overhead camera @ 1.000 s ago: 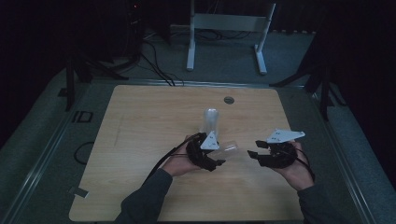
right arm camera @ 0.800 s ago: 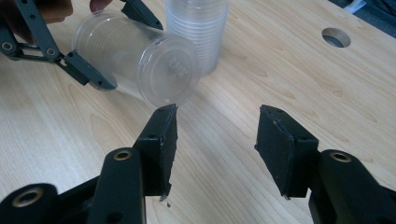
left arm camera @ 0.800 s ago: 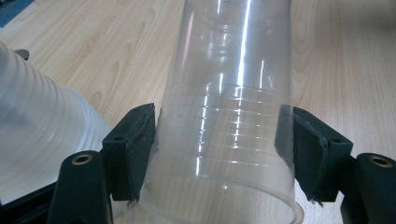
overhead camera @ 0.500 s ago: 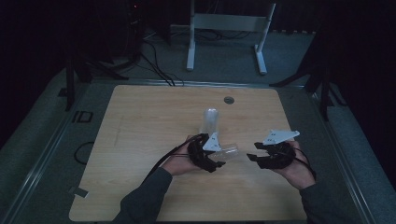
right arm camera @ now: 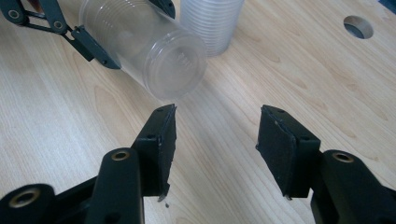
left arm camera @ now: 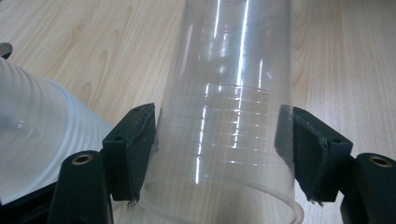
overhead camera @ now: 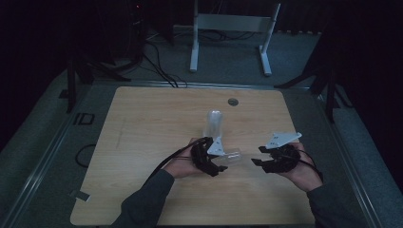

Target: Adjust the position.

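Opening just now, the right gripper had empty, released fingers off the cup; the left gripper clamped it, likely mid-separation.

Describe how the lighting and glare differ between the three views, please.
High view: dim, with dark surroundings around the table. Left gripper view: bright, white glare streaks along the clear cup. Right gripper view: evenly lit, sharp wood grain, soft sheen on the cup stack.
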`<action>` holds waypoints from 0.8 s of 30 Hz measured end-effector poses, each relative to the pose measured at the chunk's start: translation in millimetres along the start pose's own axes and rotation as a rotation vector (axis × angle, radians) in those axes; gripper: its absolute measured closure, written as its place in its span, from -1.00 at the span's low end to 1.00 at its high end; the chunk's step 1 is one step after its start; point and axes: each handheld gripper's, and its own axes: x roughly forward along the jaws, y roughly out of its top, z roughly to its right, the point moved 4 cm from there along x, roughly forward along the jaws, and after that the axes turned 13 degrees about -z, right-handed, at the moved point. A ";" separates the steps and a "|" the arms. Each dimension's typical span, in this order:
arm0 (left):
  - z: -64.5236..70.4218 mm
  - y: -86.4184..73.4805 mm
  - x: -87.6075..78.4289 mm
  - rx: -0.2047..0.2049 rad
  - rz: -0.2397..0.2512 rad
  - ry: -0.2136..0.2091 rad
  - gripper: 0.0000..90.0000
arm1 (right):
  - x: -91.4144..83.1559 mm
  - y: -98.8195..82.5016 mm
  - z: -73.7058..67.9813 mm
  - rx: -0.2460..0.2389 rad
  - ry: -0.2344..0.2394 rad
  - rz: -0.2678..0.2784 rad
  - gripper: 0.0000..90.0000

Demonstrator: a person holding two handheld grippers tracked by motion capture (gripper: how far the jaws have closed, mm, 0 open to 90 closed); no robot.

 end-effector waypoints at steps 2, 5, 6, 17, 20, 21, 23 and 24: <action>1.5 -0.3 1.8 0.008 -0.009 -0.002 -0.34 | 1.8 0.3 0.5 -0.008 0.005 -0.012 0.03; 2.2 -0.1 2.2 0.012 -0.011 -0.002 -0.34 | 2.9 0.4 0.4 -0.016 0.009 -0.024 0.02; 2.3 -0.2 2.4 0.015 -0.013 0.000 -0.34 | 3.4 0.5 0.3 -0.023 0.008 -0.030 0.02; 4.5 -0.5 3.3 0.035 -0.024 0.001 -0.33 | 4.9 6.6 -4.1 -0.088 0.027 -0.071 -0.02; 4.5 -0.1 2.6 0.044 -0.032 0.003 -0.33 | 5.1 8.1 -4.9 -0.103 0.033 -0.080 -0.04; 4.6 0.2 2.2 0.048 -0.033 0.004 -0.33 | 5.1 8.7 -5.1 -0.108 0.035 -0.082 -0.05; 4.7 1.0 1.4 0.053 -0.033 0.005 -0.33 | 5.0 10.1 -5.8 -0.119 0.041 -0.084 -0.08; 4.7 1.3 1.1 0.057 -0.035 0.005 -0.33 | 4.9 10.5 -6.1 -0.121 0.042 -0.086 -0.09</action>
